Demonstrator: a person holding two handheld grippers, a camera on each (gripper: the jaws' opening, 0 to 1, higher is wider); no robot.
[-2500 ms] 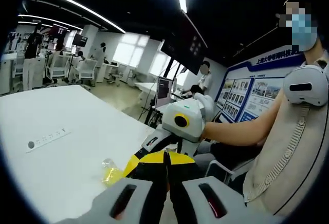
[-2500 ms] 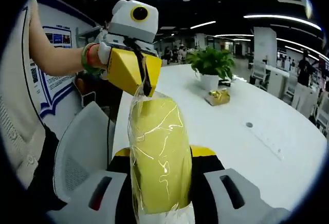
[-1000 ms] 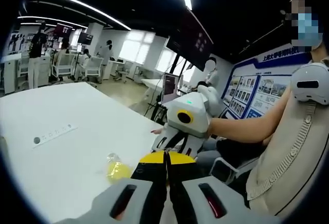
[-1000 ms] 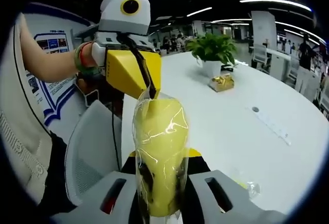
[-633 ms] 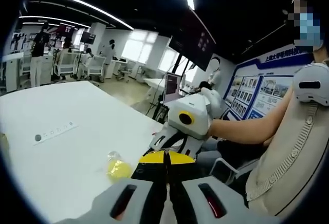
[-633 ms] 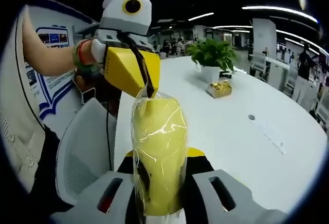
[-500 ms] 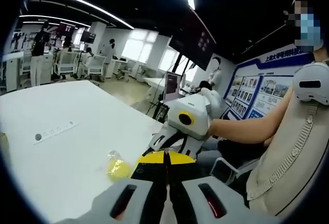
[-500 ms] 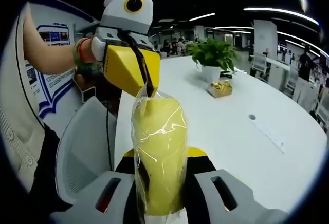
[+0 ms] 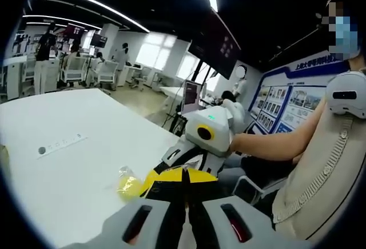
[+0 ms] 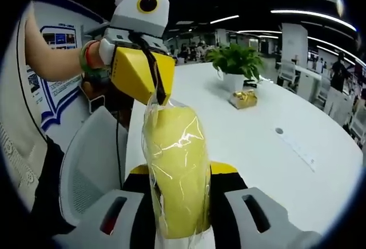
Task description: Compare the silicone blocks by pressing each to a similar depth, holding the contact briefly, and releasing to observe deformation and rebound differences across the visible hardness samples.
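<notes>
Right gripper (image 10: 177, 203) clamps the wrapped yellow silicone block (image 10: 176, 163) between its jaws while left gripper (image 10: 150, 96), jaws closed, pinches the wrap at the block's far tip; squeeze evenly, hold, then release slowly.

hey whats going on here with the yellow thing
A person holds a two-jaw gripper in each hand above a white table. The right gripper is shut on a yellow silicone block wrapped in clear plastic, held up off the table. The left gripper pinches the top edge of that wrap. Another small wrapped yellow piece lies on the table, and a potted plant stands farther back.
</notes>
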